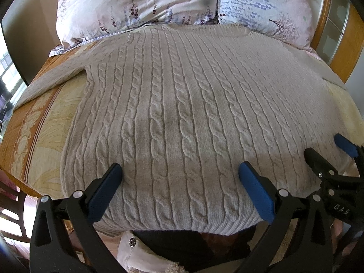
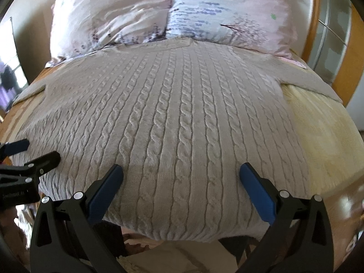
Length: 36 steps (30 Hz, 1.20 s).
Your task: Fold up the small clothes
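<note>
Cable-knit sweater flat under both wide-spread grippers, left gripper beside right gripper.

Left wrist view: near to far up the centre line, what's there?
Left gripper, open over the hem → cable-knit sweater spread flat → its neckline → floral pillows.

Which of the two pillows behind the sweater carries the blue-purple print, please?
The right-hand pillow, behind the cable-knit sweater, carries rows of blue-purple marks and a small tree. The left-hand pillow is pale pink-white with dark flower sprigs.
</note>
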### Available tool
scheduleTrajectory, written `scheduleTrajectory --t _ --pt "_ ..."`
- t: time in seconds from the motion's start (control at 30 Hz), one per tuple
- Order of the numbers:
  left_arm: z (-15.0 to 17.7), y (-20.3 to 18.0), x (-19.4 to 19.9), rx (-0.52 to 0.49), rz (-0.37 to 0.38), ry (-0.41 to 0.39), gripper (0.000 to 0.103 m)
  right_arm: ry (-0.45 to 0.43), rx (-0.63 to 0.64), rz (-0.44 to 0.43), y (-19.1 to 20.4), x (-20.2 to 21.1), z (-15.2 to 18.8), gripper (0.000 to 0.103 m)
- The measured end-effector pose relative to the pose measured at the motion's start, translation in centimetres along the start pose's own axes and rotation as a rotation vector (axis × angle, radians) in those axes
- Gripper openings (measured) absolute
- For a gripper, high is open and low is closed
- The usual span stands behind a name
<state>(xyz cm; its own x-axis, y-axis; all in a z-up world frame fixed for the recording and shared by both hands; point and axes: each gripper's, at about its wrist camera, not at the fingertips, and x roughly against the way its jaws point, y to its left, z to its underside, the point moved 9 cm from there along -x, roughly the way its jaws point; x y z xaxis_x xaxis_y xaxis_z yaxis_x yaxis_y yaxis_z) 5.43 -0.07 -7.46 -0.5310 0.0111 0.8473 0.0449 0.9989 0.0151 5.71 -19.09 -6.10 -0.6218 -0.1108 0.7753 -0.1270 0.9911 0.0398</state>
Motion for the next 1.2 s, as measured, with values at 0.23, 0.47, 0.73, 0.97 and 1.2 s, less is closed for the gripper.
scheduleTrajectory --t 0.23,0.47,0.73,0.97,1.2 --pt "-0.3 0.0 -0.3 -0.031 0.007 0.024 0.101 -0.058 0.043 -0.065 0.3 0.2 -0.4 0.102" --pt "-3.6 0.5 -0.6 -0.076 -0.009 -0.023 0.101 -0.092 -0.297 -0.172 -7.5 0.5 -6.0 0.096" --pt "-9.5 1.5 -1.2 -0.021 0.115 -0.078 0.101 -0.06 -0.708 -0.108 -22.7 -2.5 -10.3 0.064" --pt "-13.3 2.6 -3.1 0.051 0.196 -0.083 0.101 0.011 -0.966 -0.037 -30.5 -6.3 -10.1 0.056" --pt "-15.5 3.3 -3.4 0.1 0.249 -0.17 0.101 0.009 -1.099 -0.028 -33.0 -7.9 -9.3 0.048"
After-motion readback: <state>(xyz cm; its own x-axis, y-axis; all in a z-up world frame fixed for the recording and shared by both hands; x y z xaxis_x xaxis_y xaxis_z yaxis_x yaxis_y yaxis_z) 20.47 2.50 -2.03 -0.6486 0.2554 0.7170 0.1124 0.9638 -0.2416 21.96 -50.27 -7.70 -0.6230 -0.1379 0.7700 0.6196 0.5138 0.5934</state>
